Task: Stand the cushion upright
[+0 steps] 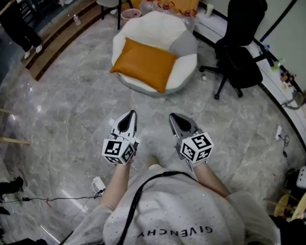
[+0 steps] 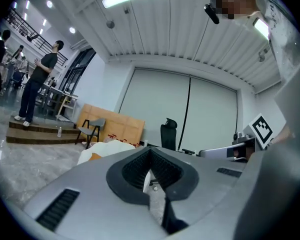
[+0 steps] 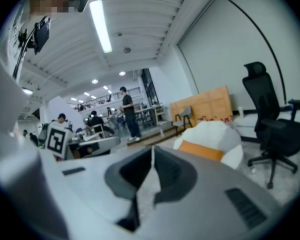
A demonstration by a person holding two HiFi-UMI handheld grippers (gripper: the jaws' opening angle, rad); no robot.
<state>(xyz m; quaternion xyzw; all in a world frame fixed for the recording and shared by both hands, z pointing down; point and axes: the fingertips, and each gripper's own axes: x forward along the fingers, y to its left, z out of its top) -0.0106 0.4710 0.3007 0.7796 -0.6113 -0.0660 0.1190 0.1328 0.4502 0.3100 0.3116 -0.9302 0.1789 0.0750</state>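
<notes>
At near edge of round white beanbag seat (image 1: 158,29) I see orange square fabric cushion (image 1: 144,64) lying flat. My left gripper (image 1: 128,117) and right gripper (image 1: 176,120) hover over grey marble floor (image 1: 81,101), well apart from cushion, jaws pressed together, nothing between.

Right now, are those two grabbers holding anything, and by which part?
Nothing is held. The left gripper and right gripper are both shut and empty, well short of the orange cushion lying on the white seat.

Open lab hall, marble floor (image 1: 66,101), office chair (image 1: 239,50), distant workbenches (image 3: 151,114)
</notes>
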